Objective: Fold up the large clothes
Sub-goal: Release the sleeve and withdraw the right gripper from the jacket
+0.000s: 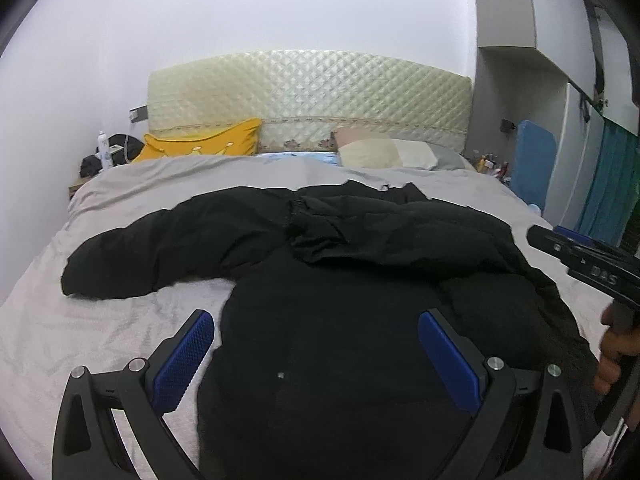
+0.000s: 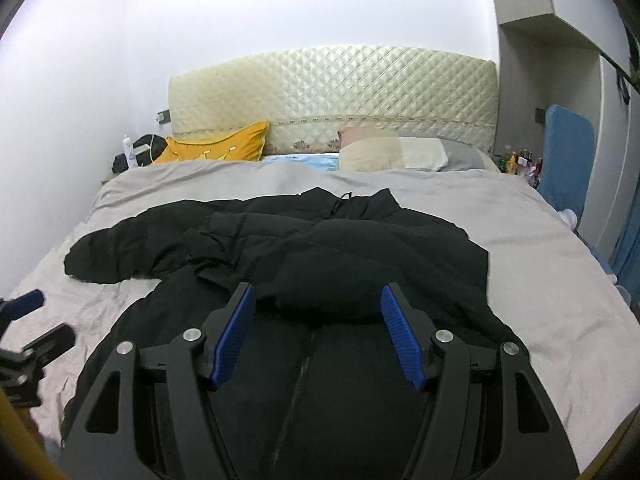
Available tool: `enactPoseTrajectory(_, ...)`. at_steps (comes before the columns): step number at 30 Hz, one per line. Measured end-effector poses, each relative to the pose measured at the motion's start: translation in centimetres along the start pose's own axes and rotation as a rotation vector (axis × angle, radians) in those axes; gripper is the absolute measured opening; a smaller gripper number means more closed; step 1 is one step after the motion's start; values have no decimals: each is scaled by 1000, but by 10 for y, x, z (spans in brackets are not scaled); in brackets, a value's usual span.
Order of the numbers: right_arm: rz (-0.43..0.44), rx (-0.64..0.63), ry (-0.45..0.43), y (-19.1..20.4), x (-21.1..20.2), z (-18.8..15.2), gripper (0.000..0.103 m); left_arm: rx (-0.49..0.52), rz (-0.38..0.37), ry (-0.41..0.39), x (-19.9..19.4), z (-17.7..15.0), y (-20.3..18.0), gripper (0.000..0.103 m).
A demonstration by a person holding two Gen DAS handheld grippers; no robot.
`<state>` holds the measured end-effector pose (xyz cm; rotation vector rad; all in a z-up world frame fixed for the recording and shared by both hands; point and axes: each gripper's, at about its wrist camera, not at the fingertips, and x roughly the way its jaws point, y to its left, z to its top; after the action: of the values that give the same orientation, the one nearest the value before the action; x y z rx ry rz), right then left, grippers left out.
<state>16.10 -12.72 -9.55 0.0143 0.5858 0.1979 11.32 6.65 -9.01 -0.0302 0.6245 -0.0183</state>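
Observation:
A large black padded jacket (image 1: 328,280) lies front-up on the grey bedspread (image 1: 120,320), collar toward the headboard. Its left sleeve (image 1: 160,252) stretches out to the left; the right sleeve is folded across the chest (image 2: 340,276). My left gripper (image 1: 316,332) is open and empty above the jacket's lower left part. My right gripper (image 2: 318,308) is open and empty above the jacket's middle, its fingers either side of the folded sleeve. The jacket (image 2: 280,320) fills the near bed in the right wrist view. The right gripper also shows at the right edge of the left wrist view (image 1: 580,260).
A quilted cream headboard (image 1: 308,100) stands at the far end, with a yellow pillow (image 1: 200,144) and pale pillows (image 1: 392,152). A nightstand with a bottle (image 1: 104,148) is at far left. A blue board (image 1: 532,160) and cupboards stand at right.

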Motion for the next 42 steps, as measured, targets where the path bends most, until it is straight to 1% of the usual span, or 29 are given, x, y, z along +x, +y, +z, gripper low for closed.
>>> enactPoseTrajectory(2,-3,17,2,-8,-13,-5,66,10,-5,-2,-1,-3,-8,103)
enactPoseTrajectory(4,-3,42,-16,-16,-30,-11,66,34,-3,0,-2,-6,-16,103)
enactPoseTrajectory(6,-24,38,-18,-18,-44,-16,66,49,0,-1,-3,-9,-21,103)
enactPoseTrajectory(9,-42,24,-50,-19,-71,-25,66,55,-5,14,-1,-13,-24,103)
enactPoseTrajectory(13,-57,30,-70,-19,-100,-36,67,60,4,32,1,-18,-25,103)
enactPoseTrajectory(15,-55,43,-81,-20,-115,-41,70,56,7,34,2,-19,-24,103)
enactPoseTrajectory(20,-45,69,-88,-22,-137,-55,71,48,-5,42,7,-19,-24,103)
enactPoseTrajectory(23,-45,89,-104,-20,-152,-70,75,30,-25,48,8,-20,-21,103)
enactPoseTrajectory(24,-46,90,-104,-19,-155,-74,77,23,-28,46,8,-20,-20,103)
enactPoseTrajectory(28,-66,91,-118,-19,-160,-79,78,0,-34,36,9,-19,-15,103)
enactPoseTrajectory(29,-66,94,-123,-21,-160,-79,78,-8,-26,29,9,-18,-13,103)
enactPoseTrajectory(30,-66,103,-124,-24,-159,-80,78,-12,-1,21,10,-17,-10,103)
enactPoseTrajectory(33,-61,125,-126,-31,-158,-84,78,-10,32,31,16,-9,-1,103)
enactPoseTrajectory(36,-75,122,-130,-34,-158,-86,79,-41,28,54,20,6,14,103)
enactPoseTrajectory(42,-55,132,-141,-37,-157,-91,79,-56,43,48,19,57,55,103)
